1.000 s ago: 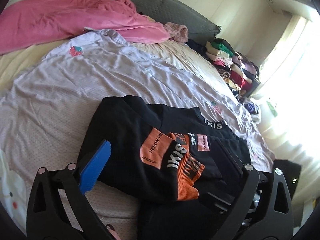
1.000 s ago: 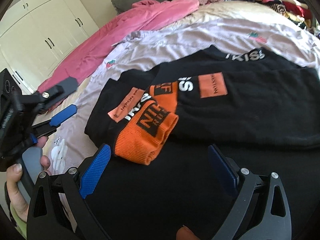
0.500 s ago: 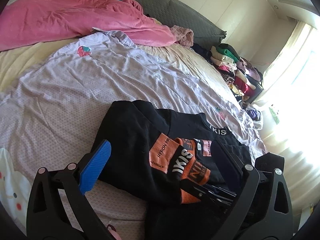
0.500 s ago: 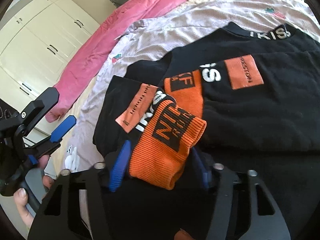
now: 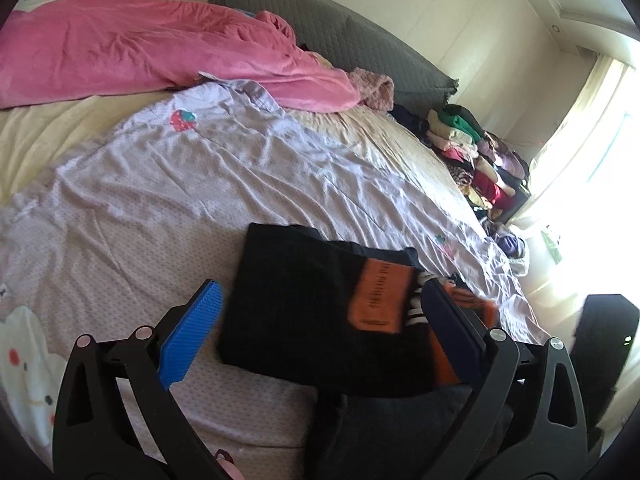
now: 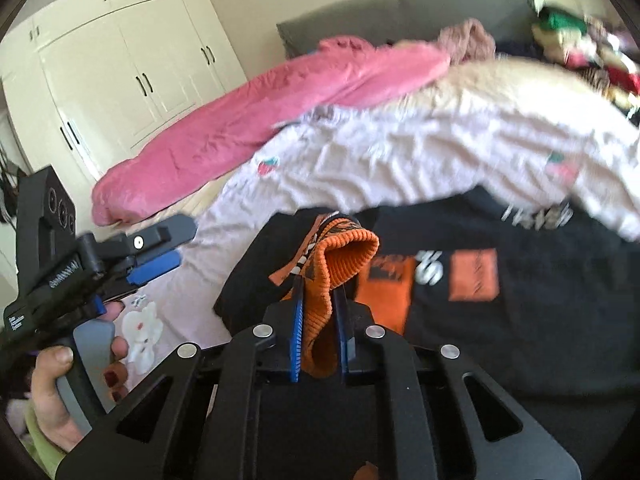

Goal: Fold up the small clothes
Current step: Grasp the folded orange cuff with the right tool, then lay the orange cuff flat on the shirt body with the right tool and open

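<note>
Now the closing right tool [image 6: 318,332] pinches the lifted orange cuff [image 6: 340,256]; left tool [image 5: 320,320] wide.

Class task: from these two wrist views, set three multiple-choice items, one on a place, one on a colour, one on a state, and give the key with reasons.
1. Where does the pink blanket lie?
A) on the bed by the grey headboard
B) on the floor
C) in the wardrobe

2. What colour is the cuff between the right tongs?
A) green
B) orange
C) white

3. How are the left tongs?
A) shut on cloth
B) open
C) out of view

Key: A, it stretches below the headboard; B, orange ribbing shows, pads closing on it; B, pads stand wide apart.
</note>
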`<state>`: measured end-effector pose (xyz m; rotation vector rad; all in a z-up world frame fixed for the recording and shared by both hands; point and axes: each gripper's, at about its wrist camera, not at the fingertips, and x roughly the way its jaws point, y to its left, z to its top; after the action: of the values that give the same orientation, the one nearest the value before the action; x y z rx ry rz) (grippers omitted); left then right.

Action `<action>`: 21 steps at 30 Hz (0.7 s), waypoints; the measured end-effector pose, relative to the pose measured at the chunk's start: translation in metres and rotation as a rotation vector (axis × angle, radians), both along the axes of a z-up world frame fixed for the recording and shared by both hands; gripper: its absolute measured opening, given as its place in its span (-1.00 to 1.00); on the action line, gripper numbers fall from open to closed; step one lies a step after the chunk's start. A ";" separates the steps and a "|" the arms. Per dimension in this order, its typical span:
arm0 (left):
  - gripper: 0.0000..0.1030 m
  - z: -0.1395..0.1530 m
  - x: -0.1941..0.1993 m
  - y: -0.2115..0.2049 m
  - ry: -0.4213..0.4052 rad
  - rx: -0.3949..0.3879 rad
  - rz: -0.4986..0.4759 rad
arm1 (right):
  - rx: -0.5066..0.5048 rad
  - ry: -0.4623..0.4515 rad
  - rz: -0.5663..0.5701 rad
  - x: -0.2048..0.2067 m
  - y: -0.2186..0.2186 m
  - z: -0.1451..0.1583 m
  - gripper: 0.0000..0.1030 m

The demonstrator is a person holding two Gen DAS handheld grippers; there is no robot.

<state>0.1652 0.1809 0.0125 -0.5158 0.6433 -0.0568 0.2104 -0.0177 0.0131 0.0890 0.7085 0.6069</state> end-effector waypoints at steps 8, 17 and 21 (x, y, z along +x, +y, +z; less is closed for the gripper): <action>0.81 0.001 -0.002 0.016 -0.003 -0.023 0.051 | -0.016 -0.086 -0.113 0.004 -0.052 0.025 -0.77; 0.81 -0.005 0.002 0.010 0.014 -0.002 0.036 | -0.057 -0.114 -0.218 0.009 -0.104 0.024 -0.78; 0.81 -0.009 0.004 0.007 0.023 0.011 0.035 | -0.087 -0.120 -0.258 0.008 -0.123 0.019 -0.78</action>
<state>0.1692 0.1879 0.0034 -0.5170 0.6562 -0.0146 0.2186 -0.1406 0.0325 0.0611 0.5947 0.3310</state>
